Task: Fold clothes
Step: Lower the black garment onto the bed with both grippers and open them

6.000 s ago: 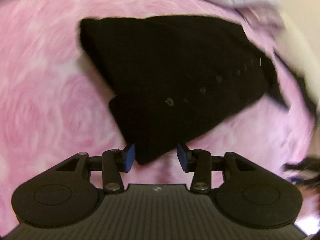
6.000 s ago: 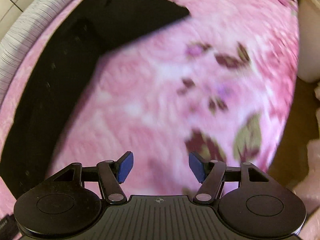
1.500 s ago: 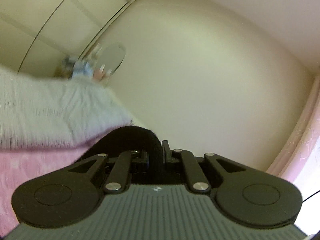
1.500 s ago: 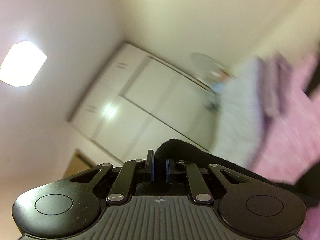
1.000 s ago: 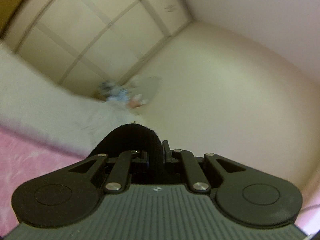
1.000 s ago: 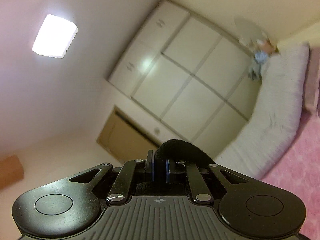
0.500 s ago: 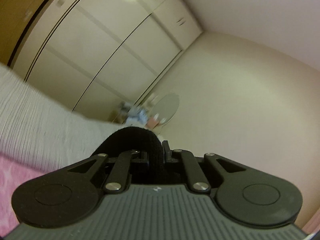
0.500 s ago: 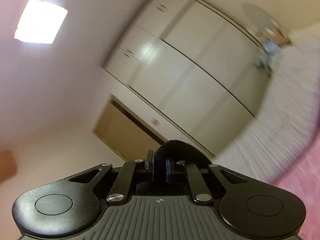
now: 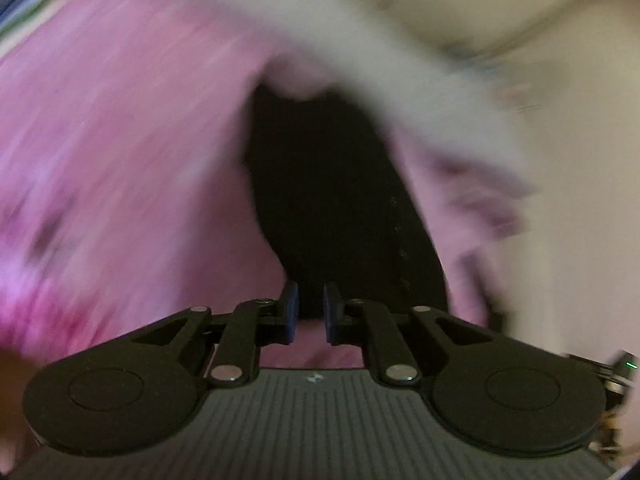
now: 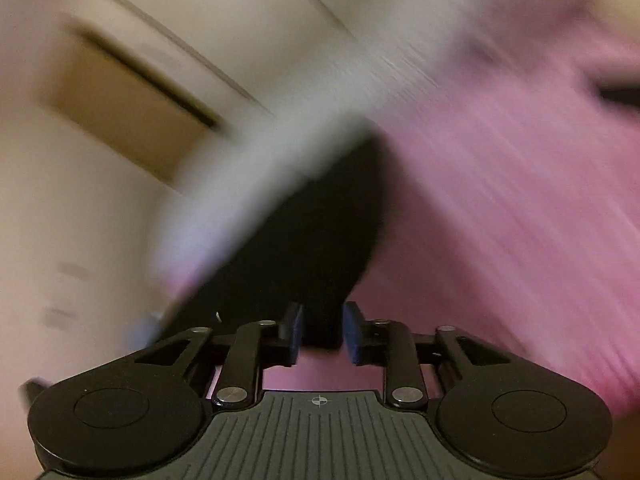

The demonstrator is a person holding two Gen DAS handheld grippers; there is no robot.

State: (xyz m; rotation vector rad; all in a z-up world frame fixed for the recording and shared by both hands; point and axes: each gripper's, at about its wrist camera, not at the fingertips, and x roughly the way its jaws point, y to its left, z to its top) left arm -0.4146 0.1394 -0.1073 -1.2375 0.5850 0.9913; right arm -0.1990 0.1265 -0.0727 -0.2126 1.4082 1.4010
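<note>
Both views were heavily blurred. A pink bedspread [image 9: 120, 140] filled the near field, with a grey pillow [image 9: 400, 64] along its far edge. The black garment [image 9: 332, 200] stretched away between the left gripper [image 9: 307, 314] and right gripper [image 10: 320, 330], whose jaws clamped its near edge. Half a second earlier both cameras faced the cupboards.
</note>
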